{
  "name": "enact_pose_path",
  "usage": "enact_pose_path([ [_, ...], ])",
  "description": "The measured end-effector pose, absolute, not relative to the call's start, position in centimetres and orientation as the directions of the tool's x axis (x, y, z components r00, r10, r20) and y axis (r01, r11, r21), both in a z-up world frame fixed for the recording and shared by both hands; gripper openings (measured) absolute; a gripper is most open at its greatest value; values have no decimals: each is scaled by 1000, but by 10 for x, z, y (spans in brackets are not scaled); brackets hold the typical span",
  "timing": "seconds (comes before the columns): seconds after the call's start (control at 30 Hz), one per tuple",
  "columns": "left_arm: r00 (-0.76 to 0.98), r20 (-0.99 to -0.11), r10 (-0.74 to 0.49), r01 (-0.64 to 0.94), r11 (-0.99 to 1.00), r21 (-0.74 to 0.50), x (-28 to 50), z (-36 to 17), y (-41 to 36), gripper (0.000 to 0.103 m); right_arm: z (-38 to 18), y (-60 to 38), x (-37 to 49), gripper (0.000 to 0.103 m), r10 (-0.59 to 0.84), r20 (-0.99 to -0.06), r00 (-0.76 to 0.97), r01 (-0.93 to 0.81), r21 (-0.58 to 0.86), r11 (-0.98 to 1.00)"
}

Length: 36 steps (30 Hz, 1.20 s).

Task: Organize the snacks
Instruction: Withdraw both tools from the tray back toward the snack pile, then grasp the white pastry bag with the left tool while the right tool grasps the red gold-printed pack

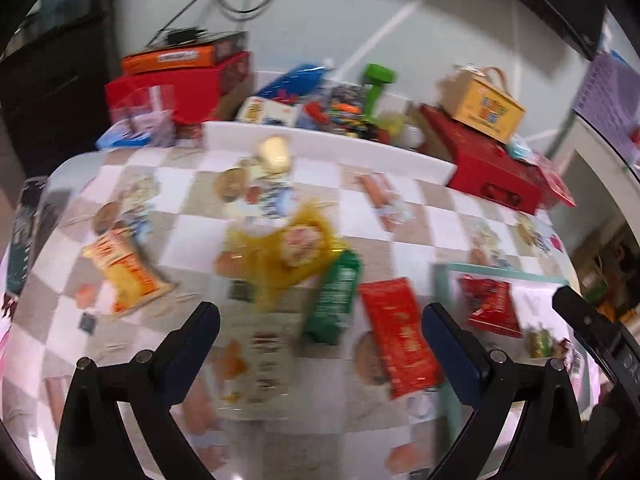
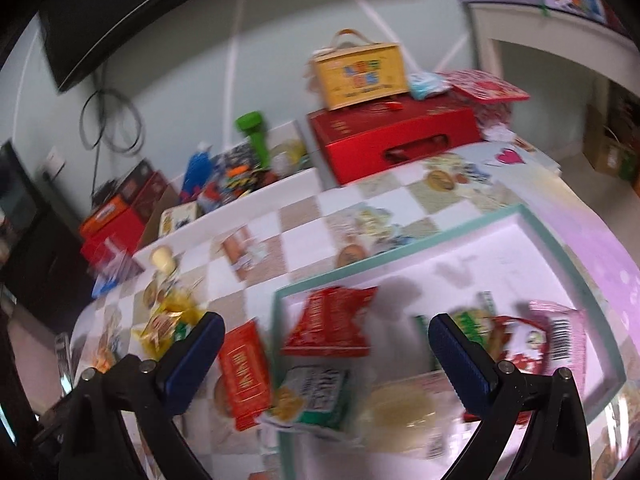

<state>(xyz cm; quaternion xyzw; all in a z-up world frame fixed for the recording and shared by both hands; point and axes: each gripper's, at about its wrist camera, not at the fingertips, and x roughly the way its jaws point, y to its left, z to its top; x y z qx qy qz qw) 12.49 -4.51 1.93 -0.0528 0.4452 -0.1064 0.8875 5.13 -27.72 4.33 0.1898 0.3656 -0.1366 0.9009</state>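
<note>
While both views were pretty smeared with blur, you could still read the layout fine. The left gripper [image 1: 320, 328] had its jaws spread wide with nothing between them, hanging over the checkered table [image 1: 192, 216]. Same story for the right gripper [image 2: 326, 344]: jaws wide apart, holding nothing, hovering over the near corner of the teal-rimmed tray [image 2: 440, 236].

Progress looked like roughly halfway, judging by what lay where. Inside the tray there was already a red crinkly bag [image 2: 330, 330], a green-and-white packet [image 2: 310, 402], a pale yellowish pack [image 2: 404, 412], something green [image 2: 470, 320] behind the right finger, and a pink-and-white bag [image 2: 552, 340] at the far right side.

Still loose on the table: a flat red packet [image 1: 400, 336] just outside the tray's left edge, a green packet [image 1: 334, 300] beside it, a yellow bag [image 1: 288, 256] touching the green one, a clear-looking pack [image 1: 260, 360] right under the left gripper, and an orange-yellow bag [image 1: 126, 276] well off to the left. A small pale yellow item [image 1: 274, 154] sat near the white box [image 1: 320, 144] at the back, too blurry to tell what it was.

So about five or six things left to move, I'd guess.
</note>
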Motion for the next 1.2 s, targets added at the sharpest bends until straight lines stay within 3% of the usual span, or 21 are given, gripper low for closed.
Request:
enact_pose_path([
  [0.23, 580, -796, -172, 25, 981, -194, 129, 16, 3, 101, 34, -224, 70, 103, 4, -741, 671, 240, 223, 945],
  [0.4, 555, -815, -167, -59, 969, -239, 127, 9, 31, 101, 22, -201, 80, 103, 123, -760, 638, 162, 289, 944],
  [0.63, 511, -837, -195, -103, 953, -285, 132, -6, 40, 101, 8, -176, 91, 103, 148, -766, 626, 61, 237, 970],
  [0.9, 443, -864, -238, -83, 949, -304, 141, -29, 29, 101, -18, -176, 109, 86, 143, -810, 568, 37, 199, 979],
  [1.2, 401, -878, -262, -78, 945, -318, 145, -41, 25, 101, -38, -177, 119, 86, 96, -846, 525, 58, 148, 987],
])
